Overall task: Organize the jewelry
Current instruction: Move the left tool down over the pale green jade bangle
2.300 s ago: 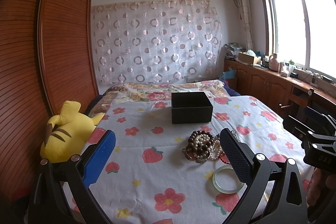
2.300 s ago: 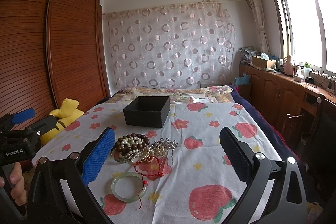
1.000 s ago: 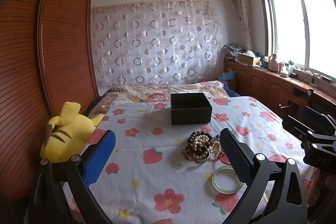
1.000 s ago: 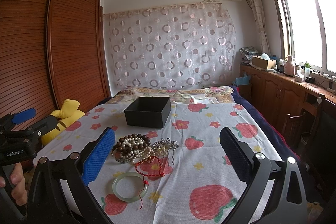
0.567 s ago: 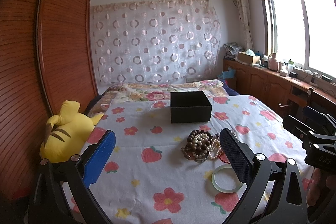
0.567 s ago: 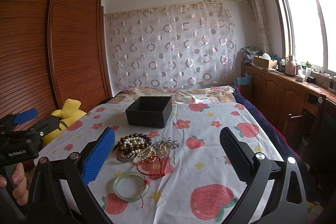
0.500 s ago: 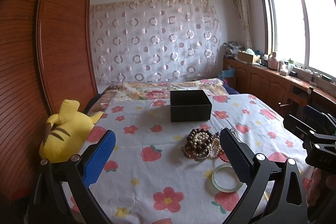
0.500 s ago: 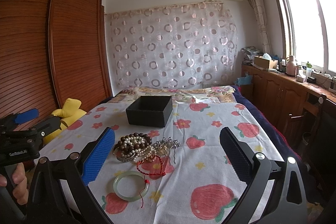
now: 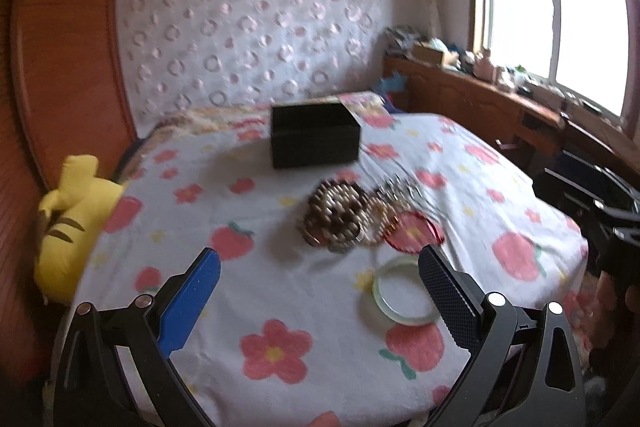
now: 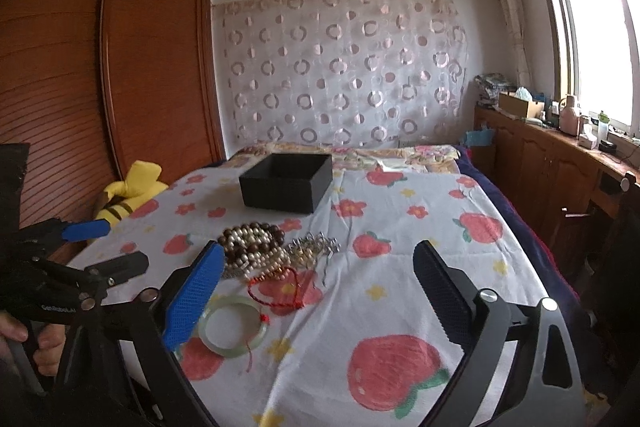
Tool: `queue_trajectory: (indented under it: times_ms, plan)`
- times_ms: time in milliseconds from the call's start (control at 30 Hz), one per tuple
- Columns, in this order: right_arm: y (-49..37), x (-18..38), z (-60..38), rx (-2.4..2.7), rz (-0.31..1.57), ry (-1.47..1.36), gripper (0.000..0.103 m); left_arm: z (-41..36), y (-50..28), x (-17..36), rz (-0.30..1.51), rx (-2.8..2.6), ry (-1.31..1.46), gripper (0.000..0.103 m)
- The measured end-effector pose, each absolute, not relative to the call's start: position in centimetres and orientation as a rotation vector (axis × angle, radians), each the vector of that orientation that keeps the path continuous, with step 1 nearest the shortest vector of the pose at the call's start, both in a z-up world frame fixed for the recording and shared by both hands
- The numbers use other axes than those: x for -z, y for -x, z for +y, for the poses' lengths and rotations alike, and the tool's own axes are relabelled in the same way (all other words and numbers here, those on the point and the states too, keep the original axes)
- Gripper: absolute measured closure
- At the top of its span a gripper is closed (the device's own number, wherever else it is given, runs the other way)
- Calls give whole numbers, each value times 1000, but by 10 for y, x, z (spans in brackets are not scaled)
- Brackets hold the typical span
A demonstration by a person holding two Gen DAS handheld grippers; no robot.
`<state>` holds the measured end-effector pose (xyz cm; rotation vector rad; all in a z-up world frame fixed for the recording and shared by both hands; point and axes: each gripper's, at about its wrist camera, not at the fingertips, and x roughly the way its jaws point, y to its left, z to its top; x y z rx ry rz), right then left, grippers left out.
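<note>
A pile of bead bracelets (image 9: pixel 335 215) (image 10: pixel 253 242), a silver chain piece (image 10: pixel 314 249), a red cord loop (image 9: pixel 412 231) (image 10: pixel 285 287) and a pale green jade bangle (image 9: pixel 402 297) (image 10: pixel 234 326) lie on the flowered bedspread. An open black box (image 9: pixel 315 139) (image 10: pixel 287 182) stands farther back. My left gripper (image 9: pixel 318 291) is open and empty, hovering in front of the jewelry, its right finger beside the bangle. My right gripper (image 10: pixel 316 287) is open and empty, its blue finger (image 10: pixel 196 297) over the bangle's left edge.
A yellow plush toy (image 9: pixel 70 223) (image 10: pixel 128 195) lies at the bed's left edge by the wooden wardrobe (image 10: pixel 100 87). A wooden cabinet (image 10: pixel 560 167) with clutter runs under the window on the right. The left gripper also shows in the right wrist view (image 10: pixel 80 255).
Both grippers have moved forward and down toward the jewelry. The left view is now blurred with motion. Nothing has been taken hold of.
</note>
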<state>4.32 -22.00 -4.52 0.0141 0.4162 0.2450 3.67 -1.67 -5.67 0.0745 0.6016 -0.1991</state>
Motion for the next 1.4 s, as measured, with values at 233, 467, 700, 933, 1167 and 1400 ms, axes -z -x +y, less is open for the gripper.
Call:
queue_trajectory:
  times_ms: [233, 467, 700, 933, 1167, 1400]
  plan:
    - [-50, 62, -237, -231, 471, -4, 13, -36, -54, 77, 708, 297, -89, 7]
    - [-55, 78, -249, -213, 514, -7, 14, -53, -71, 95, 811, 421, -79, 9]
    - [-58, 89, -260, -188, 534, -14, 14, -74, -84, 108, 886, 507, -107, 24]
    - [-59, 93, -265, -175, 542, -19, 14, -91, -88, 118, 914, 523, -160, 25]
    - [-60, 97, -265, -186, 551, -14, 14, -96, -85, 122, 887, 492, -232, 26]
    - [-65, 101, -258, -199, 567, 3, 14, -88, -81, 121, 861, 462, -249, 34]
